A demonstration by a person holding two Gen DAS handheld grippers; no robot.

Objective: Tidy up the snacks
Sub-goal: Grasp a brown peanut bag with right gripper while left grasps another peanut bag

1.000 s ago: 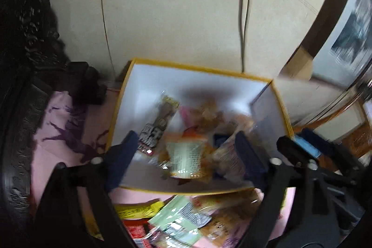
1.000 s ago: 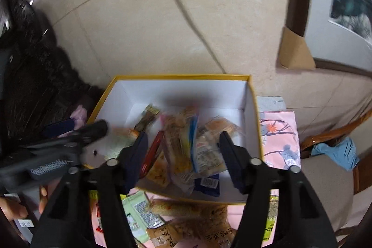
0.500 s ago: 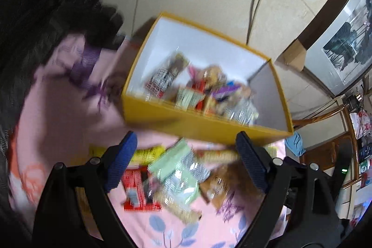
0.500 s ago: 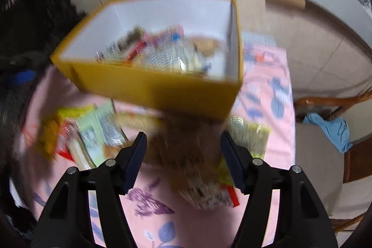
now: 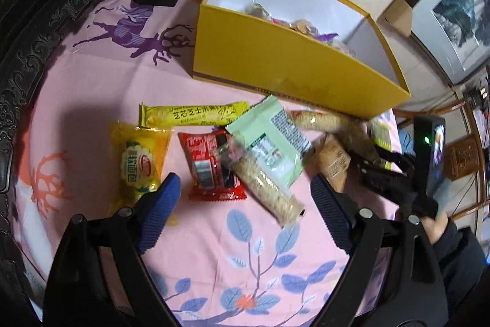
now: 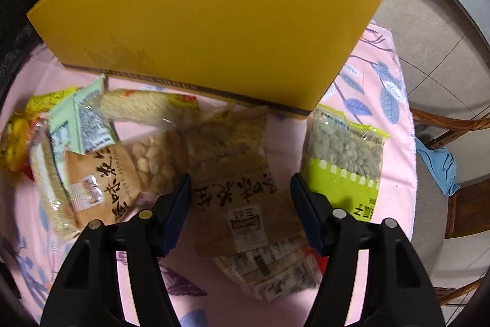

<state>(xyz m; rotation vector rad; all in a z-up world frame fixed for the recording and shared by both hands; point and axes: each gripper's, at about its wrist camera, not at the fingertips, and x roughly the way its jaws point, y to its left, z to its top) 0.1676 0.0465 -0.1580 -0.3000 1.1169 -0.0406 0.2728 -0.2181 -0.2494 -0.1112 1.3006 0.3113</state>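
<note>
Two grippers hang over a pink cloth (image 5: 214, 235) strewn with snack packets, and neither has hold of anything. Biggest in both views is the yellow box (image 5: 284, 66), at twelve o'clock from each gripper; a few packets show inside it, against its white walls.

Seen from its own camera, the left gripper (image 5: 245, 204) has its jaws spread wide above the cloth. A red packet (image 5: 211, 164) and a clear bar of pale crackers (image 5: 263, 186) lie in the gap between the jaws, toward twelve o'clock, untouched. A green packet (image 5: 269, 137) overlaps both, farther on. At ten o'clock sits a yellow cake packet (image 5: 137, 161), just beside the left pad; a long yellow bar (image 5: 193, 114) lies beyond it. At three o'clock the right gripper (image 5: 370, 166) shows, over brown packets.

From the right camera, that gripper (image 6: 240, 195) has its jaws about half open, framing a brown paper packet (image 6: 235, 173) that lies between the pads; whether they touch it is unclear. A second brown packet (image 6: 104, 183) lies at nine o'clock, a lime bag of pale seeds (image 6: 346, 155) at three.
</note>
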